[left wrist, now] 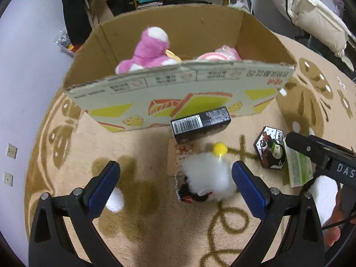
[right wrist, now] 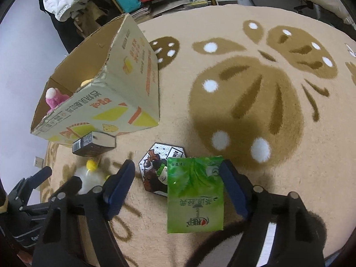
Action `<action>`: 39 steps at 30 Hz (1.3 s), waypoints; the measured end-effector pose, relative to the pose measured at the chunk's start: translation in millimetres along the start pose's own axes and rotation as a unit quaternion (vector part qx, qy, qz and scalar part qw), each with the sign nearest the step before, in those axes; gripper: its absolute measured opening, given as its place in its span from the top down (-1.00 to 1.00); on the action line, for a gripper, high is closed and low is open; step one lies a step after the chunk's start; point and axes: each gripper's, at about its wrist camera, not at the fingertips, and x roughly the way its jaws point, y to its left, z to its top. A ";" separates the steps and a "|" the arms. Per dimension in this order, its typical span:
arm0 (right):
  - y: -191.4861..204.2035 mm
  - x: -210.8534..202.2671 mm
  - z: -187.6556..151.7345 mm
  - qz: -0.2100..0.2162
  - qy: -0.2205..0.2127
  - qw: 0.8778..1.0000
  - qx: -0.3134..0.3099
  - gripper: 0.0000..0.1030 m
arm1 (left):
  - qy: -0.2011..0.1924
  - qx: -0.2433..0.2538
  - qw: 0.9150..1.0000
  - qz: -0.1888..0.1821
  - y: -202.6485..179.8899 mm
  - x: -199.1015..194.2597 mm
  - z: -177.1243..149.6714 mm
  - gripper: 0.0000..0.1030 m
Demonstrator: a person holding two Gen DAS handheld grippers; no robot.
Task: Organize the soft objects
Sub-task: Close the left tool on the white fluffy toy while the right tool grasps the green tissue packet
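Both sets of jaws stand spread wide and grasp nothing. The left gripper (left wrist: 175, 182) hangs over the rug (left wrist: 144, 222) with a white fluffy toy (left wrist: 208, 178) lying between its blue pads, nearer the right pad; whether that pad touches the fluff cannot be told. The toy carries a yellow ball (left wrist: 219, 148) at its far edge and a black-and-red part with a bead chain at its near left edge. A small white pompom (left wrist: 115, 200) lies on the rug just beside the left pad.

The right gripper (right wrist: 178, 184) hangs over a green packet (right wrist: 195, 193), which lies flat on the rug between its pads, closer to the right pad. The packet's far left corner overlaps a hexagonal picture tile (right wrist: 159, 162).

Farther off stands an open cardboard box (left wrist: 178, 95). Inside it sits a pink and white plush toy (left wrist: 149, 49) toward the left, with a pink striped soft item (left wrist: 213, 56) to the right. A black carton (left wrist: 200, 122) with a barcode lies against the near wall of the box, between the box and the white fluffy toy. A printed card lies partly under the fluffy toy.

In the right wrist view the white fluffy toy (right wrist: 89, 178) appears left of the tile, behind the left gripper.
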 end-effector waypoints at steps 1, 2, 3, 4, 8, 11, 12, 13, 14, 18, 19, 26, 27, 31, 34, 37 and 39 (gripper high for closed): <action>-0.3 -0.4 0.4 0.001 0.000 1.000 0.002 -0.61 | 0.003 0.001 1.000 -0.001 -0.7 2.0 0.1 -0.93; -1.0 -0.6 0.7 0.002 -0.001 1.000 0.004 -0.61 | 0.005 0.001 1.000 -0.001 -1.9 3.4 0.0 -0.93; -1.7 -0.9 0.9 0.002 -0.001 1.000 0.005 -0.61 | 0.006 0.002 1.000 -0.001 -3.4 5.2 -0.3 -0.93; -2.2 -1.0 1.0 -0.001 -0.002 1.000 0.006 -0.60 | 0.009 0.002 1.000 0.001 -4.3 6.8 -0.6 -0.93; -4.2 0.8 1.7 -0.013 -0.002 1.000 0.007 -0.42 | 0.016 0.008 1.000 0.005 -8.0 11.8 -2.2 -0.93; -5.0 6.1 1.8 -0.010 0.010 1.000 0.011 -0.35 | 0.018 0.008 1.000 0.010 -8.3 13.7 -2.9 -0.93; -4.8 8.5 1.1 -0.011 0.014 1.000 0.010 -0.30 | 0.019 0.008 1.000 0.010 -8.3 14.1 -3.0 -0.93; -4.3 10.2 0.2 -0.012 0.017 1.000 0.009 -0.26 | 0.020 0.008 1.000 0.011 -8.0 14.7 -3.0 -0.93; -3.4 12.2 -0.3 -0.013 0.021 1.000 0.006 -0.21 | 0.022 0.008 1.000 0.012 -7.9 15.5 -3.0 -0.93; 1.0 17.5 -2.5 -0.013 0.029 0.999 -0.001 -0.21 | 0.025 0.007 0.999 0.024 -6.3 17.4 -3.2 -0.91; 1.1 18.5 -3.2 -0.012 0.031 0.999 -0.001 -0.21 | 0.026 0.007 0.999 0.024 -5.9 18.1 -3.7 -0.84; 1.0 19.5 -6.1 -0.013 0.032 0.999 0.001 -0.21 | 0.036 0.022 0.998 0.045 -7.7 26.7 -4.8 -0.74; 1.2 19.2 -6.7 -0.013 0.032 0.999 0.002 -0.21 | 0.035 0.024 0.998 0.045 -8.7 27.0 -4.8 -0.72; 1.2 24.7 -2.1 -0.013 0.033 0.999 0.005 -0.21 | 0.049 0.041 0.997 0.043 -19.1 30.6 -7.5 -0.56; 0.8 24.2 -2.0 -0.013 0.033 0.999 0.007 -0.21 | 0.056 0.056 0.996 0.036 -26.0 35.2 -10.3 -0.27; 1.7 26.2 -1.7 -0.016 0.034 0.999 0.003 -0.21 | 0.052 0.067 0.996 0.028 -33.1 35.8 -11.5 0.00; 2.6 27.0 -1.6 -0.017 0.035 0.999 0.001 -0.21 | 0.047 0.078 0.995 0.028 -38.7 34.7 -12.2 0.14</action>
